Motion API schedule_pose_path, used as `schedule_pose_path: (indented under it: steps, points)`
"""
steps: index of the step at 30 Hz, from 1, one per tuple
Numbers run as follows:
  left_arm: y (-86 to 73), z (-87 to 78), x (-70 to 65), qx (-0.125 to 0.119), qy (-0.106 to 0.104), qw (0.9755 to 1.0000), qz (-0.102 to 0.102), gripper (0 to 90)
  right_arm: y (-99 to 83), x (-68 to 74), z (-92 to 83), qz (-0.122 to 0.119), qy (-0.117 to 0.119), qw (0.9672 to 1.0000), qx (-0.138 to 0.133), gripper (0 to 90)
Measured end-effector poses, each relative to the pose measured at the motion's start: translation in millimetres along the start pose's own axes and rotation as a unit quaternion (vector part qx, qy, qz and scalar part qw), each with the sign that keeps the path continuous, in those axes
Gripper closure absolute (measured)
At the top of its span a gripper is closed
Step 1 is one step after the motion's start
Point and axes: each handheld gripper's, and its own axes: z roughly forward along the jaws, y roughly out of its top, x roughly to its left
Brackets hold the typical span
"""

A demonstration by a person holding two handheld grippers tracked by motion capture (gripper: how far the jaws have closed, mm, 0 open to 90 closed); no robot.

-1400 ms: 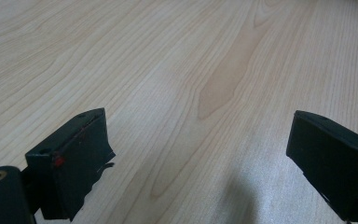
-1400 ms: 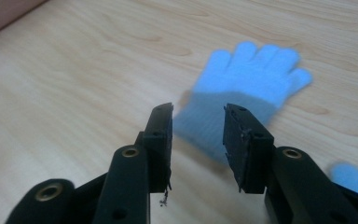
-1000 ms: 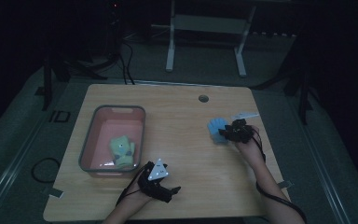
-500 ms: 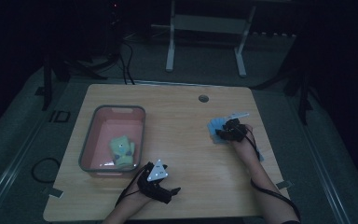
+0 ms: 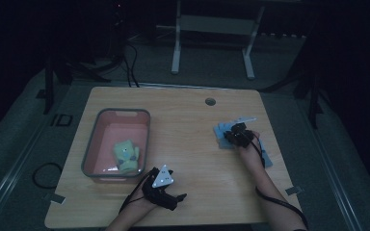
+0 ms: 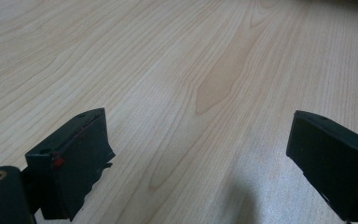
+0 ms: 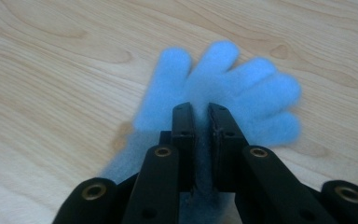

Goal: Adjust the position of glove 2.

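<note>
A fluffy blue glove (image 7: 223, 93) lies on the wooden table, fingers spread away from the camera. My right gripper (image 7: 200, 109) is shut on its palm, pinching a fold of blue fabric between the jaws. From above, the glove (image 5: 221, 131) sits at the table's right side with the right gripper (image 5: 234, 133) on it. My left gripper (image 5: 166, 192) rests near the front edge, right of the tray. In its own view the left gripper (image 6: 200, 154) is open over bare wood, with nothing between its jaws.
A grey tray (image 5: 94, 149) with a pink inside stands at the left and holds a green cloth item (image 5: 125, 155). A round cable hole (image 5: 210, 101) sits near the table's far edge. Bare wood lies between the two grippers.
The right gripper and the blue glove have shifted slightly toward the left on the table. The left gripper has stayed where it was.
</note>
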Motion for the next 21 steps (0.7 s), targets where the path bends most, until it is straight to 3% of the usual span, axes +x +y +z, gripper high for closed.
schedule_pose_path:
  steps: [4, 11, 13, 19, 21]
  points:
    - [-0.3, -0.4, 0.7, -0.001, 0.0, 1.0, -0.002, 6.3, 7.3, 7.3, -17.4, 0.004, -0.001, 0.9998, -0.018, 82.7]
    - [0.1, -1.4, 0.5, -0.003, 0.0, 1.0, -0.001, 6.3, 23.9, 31.8, -59.1, 0.022, 0.028, 0.9974, -0.063, 82.6]
    - [0.3, -1.9, 0.8, -0.004, 0.001, 1.0, -0.001, 6.2, 26.6, 42.6, -69.2, 0.011, 0.029, 0.9972, -0.067, 82.6]
    - [0.1, -4.0, 3.0, -0.008, 0.006, 0.9999, -0.003, 6.3, 22.3, 69.5, -91.6, 0.009, 0.035, 0.9959, -0.083, 82.5]
    - [0.1, -4.6, 3.3, -0.011, 0.007, 0.9999, -0.003, 6.3, 17.8, 77.0, -95.6, 0.009, 0.028, 0.9962, -0.082, 82.5]
